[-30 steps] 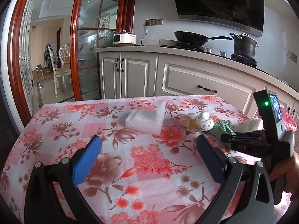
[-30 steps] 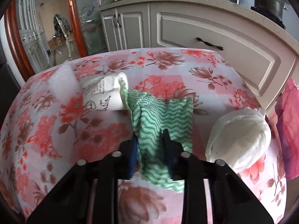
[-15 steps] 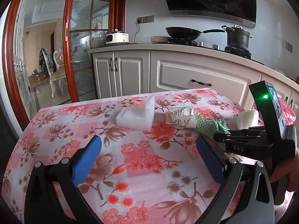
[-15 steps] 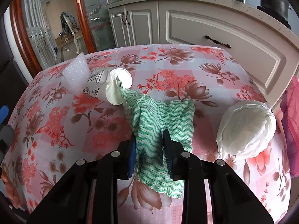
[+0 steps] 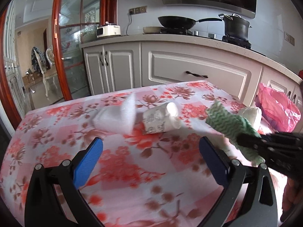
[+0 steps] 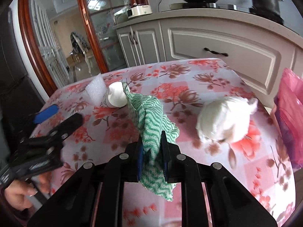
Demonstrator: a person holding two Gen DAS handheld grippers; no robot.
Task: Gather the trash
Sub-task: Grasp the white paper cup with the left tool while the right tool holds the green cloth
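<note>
Left wrist view, left to right: left tongs (image 5: 150, 152) wide, blue pads apart, nothing between them, over the floral bench (image 5: 56, 132). Mid-frame, a white foam piece (image 5: 117, 117) lies touching a printed paper cup (image 5: 161, 120) on its side. Right of frame, the green wavy-patterned cloth (image 5: 230, 124) hangs lifted, with the white wad (image 5: 251, 115) just behind it and a pink bag (image 5: 278, 113) at the bench's right edge.

Right wrist view: a hand (image 6: 19, 193) at lower left grips the left tool. Centre, right tongs (image 6: 152, 158) narrow, clamped on the cloth (image 6: 149, 117); its far tip reaches the cup (image 6: 116, 95). The wad (image 6: 224, 120) rests right of centre.
</note>
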